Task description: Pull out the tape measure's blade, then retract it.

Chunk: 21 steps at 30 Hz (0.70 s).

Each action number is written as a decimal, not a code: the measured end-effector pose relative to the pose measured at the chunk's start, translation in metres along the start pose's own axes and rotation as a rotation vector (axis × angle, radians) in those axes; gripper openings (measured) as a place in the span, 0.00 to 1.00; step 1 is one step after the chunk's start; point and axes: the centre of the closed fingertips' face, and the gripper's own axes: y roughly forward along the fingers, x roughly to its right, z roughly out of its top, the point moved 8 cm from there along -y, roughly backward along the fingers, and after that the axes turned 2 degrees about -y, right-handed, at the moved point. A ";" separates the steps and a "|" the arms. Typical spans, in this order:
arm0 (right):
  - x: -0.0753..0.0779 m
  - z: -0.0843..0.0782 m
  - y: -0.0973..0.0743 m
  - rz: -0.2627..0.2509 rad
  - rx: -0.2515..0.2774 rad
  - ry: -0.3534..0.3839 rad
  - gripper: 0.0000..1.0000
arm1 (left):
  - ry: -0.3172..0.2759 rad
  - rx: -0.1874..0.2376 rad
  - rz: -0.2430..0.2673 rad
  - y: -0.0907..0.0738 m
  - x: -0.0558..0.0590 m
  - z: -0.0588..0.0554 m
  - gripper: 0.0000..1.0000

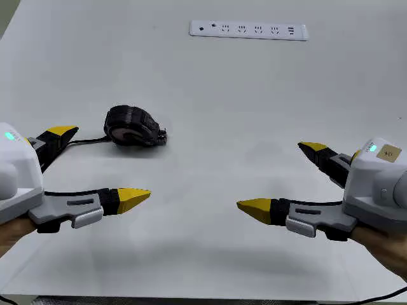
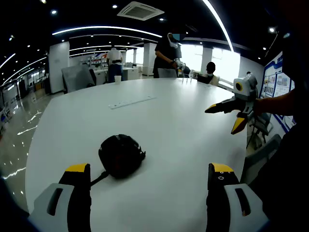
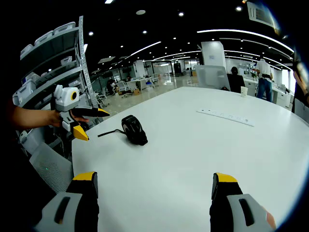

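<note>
Two tools, both spread wide: tape measure (image 1: 131, 126) sits just ahead of your left tool (image 1: 107, 162), well apart from your right tool (image 1: 272, 175).

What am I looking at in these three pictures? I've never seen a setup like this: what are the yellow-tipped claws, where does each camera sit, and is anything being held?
There is no robot here. A person holds a two-jaw tool in each hand: the left gripper and the right gripper. The yellow tips are the ends of their jaws.

The head view comes from a camera in the person's headset, looking down at a white table. The two round pictures come from a camera on each gripper, looking forward along its own jaws. Each of them also catches the other gripper across the table.

On the table lie a black tape measure, nearer the left gripper, and a white power strip at the far edge.

Both grippers are open and hold nothing. Neither touches the tape measure.
</note>
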 end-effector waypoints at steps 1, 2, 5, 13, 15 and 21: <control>0.000 0.000 0.000 0.000 -0.001 0.001 0.98 | -0.001 0.000 0.000 0.000 0.000 0.000 0.99; 0.000 0.000 -0.001 -0.002 -0.001 0.002 0.98 | -0.002 0.001 0.000 0.000 0.000 0.000 0.99; 0.001 0.001 -0.001 -0.007 0.003 0.005 0.98 | -0.004 0.001 -0.002 0.000 0.000 0.000 0.99; 0.001 0.003 -0.002 0.001 0.022 -0.012 0.99 | -0.004 0.006 -0.004 -0.001 0.001 0.001 0.99; 0.001 0.004 -0.002 -0.009 0.026 -0.017 0.99 | -0.005 0.007 -0.005 -0.001 0.001 0.002 0.99; 0.004 0.004 -0.002 -0.018 0.026 -0.016 0.99 | -0.002 0.006 -0.005 -0.001 0.002 0.001 0.99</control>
